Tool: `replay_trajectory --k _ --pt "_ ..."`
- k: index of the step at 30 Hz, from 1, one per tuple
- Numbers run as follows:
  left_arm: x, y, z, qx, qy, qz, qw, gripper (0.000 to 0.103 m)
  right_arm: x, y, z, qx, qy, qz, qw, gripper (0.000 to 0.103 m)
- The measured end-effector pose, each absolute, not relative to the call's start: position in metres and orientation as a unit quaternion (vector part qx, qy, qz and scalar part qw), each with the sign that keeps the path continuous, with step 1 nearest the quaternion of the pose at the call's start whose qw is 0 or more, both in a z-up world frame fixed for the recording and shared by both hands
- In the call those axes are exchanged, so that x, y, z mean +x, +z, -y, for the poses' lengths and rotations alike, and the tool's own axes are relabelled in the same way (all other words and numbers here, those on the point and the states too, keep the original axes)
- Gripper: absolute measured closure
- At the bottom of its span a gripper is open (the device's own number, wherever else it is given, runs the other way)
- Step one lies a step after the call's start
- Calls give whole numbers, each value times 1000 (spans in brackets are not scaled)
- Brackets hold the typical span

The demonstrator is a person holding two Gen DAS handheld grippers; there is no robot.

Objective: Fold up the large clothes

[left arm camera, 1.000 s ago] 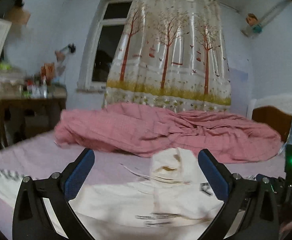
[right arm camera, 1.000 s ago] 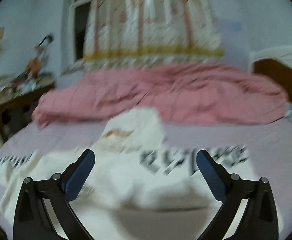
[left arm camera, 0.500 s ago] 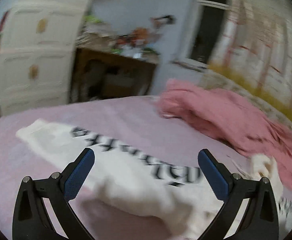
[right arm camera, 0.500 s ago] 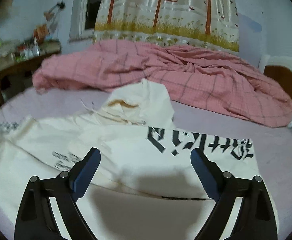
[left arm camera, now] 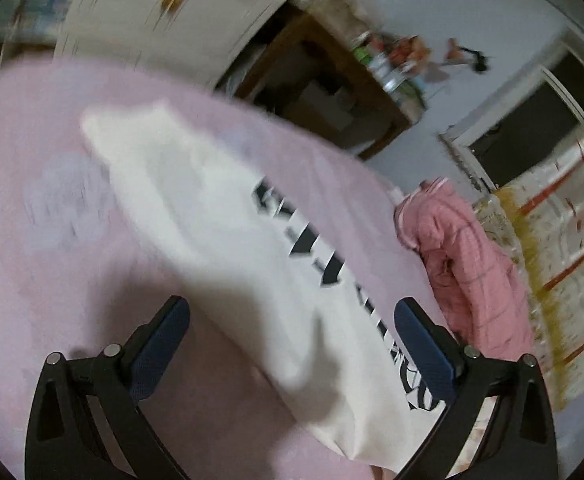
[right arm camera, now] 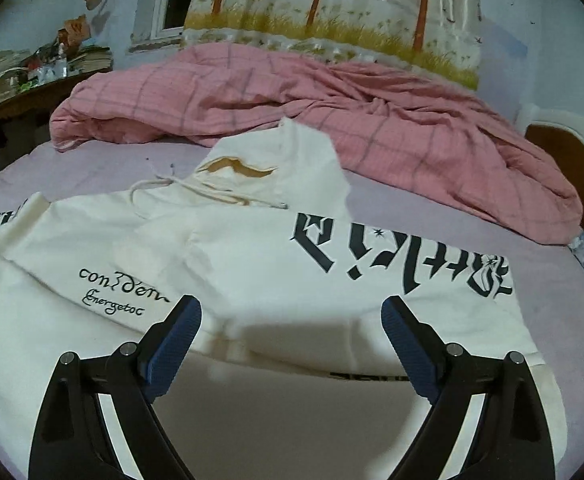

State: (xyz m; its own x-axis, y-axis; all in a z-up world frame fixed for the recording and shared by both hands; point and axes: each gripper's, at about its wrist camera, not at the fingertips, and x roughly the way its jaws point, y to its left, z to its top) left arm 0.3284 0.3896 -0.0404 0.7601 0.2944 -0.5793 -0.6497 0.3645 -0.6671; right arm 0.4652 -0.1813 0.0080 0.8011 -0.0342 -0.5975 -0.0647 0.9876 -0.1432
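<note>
The right gripper (right arm camera: 291, 322) hung with its 2 blue-padded jaws spread wide and nothing between them, just above the chest of a cream hoodie (right arm camera: 252, 264). The left gripper (left arm camera: 292, 330) was likewise released, its jaws straddling the air over 1 long sleeve (left arm camera: 196, 200) without touching it.

The hoodie lay face up on a lilac bedsheet (right arm camera: 92, 168), hood (right arm camera: 292, 160) pointing toward a crumpled pink checked quilt (right arm camera: 371, 120) at the far side. In the right wrist view, bare sheet showed between the hood and the quilt and to the right of the garment, up to a wooden headboard (right arm camera: 551, 144). In the left wrist view, wide open sheet lay left of the sleeve as far as the bed's edge.

Only the right wrist view showed the hood, its drawcords (right arm camera: 160, 184), the small script on the chest and the folded right sleeve with black lettering. Only the left wrist view, blurred and tilted, showed the sleeve's cuff end, a white wardrobe (left arm camera: 180, 8) and a cluttered wooden desk (left arm camera: 331, 80) beyond the bed.

Compared with 1 second earlier, the left view had swung from the quilt and curtain round to this sleeve, and the right view had sharpened and dropped closer to the hoodie, its jaws slightly narrower.
</note>
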Motion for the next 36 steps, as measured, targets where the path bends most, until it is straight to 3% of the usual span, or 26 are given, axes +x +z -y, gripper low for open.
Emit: replay_trajectory --k 4,5,7,8,9,11,16,30,36 --pt "332 -49 -399 -493 320 -190 787 8 466 8 186 -54 17 -327 943 10" --pt "337 -50 -398 -483 328 -197 788 17 467 7 185 -56 16 -329 943 10" --pt "342 -52 -398 -467 356 -218 780 49 467 5 184 -64 6 -329 942 10" --pt "340 -53 -399 -470 358 -217 777 81 467 5 184 -68 4 -328 942 10" --pt "338 -54 -401 -487 335 -208 780 98 467 6 184 -72 5 -326 943 10" --pt "334 -50 -398 -494 311 -180 791 98 465 10 185 -77 2 -317 945 10" --pt "338 5 -350 -372 288 -124 873 99 461 22 195 -71 -10 -300 951 10" --pt "423 136 -147 -172 125 -91 973 100 479 32 273 27 -65 -307 949 10" --pt "451 127 -24 -95 12 -119 988 100 487 32 321 63 -121 -307 942 10"
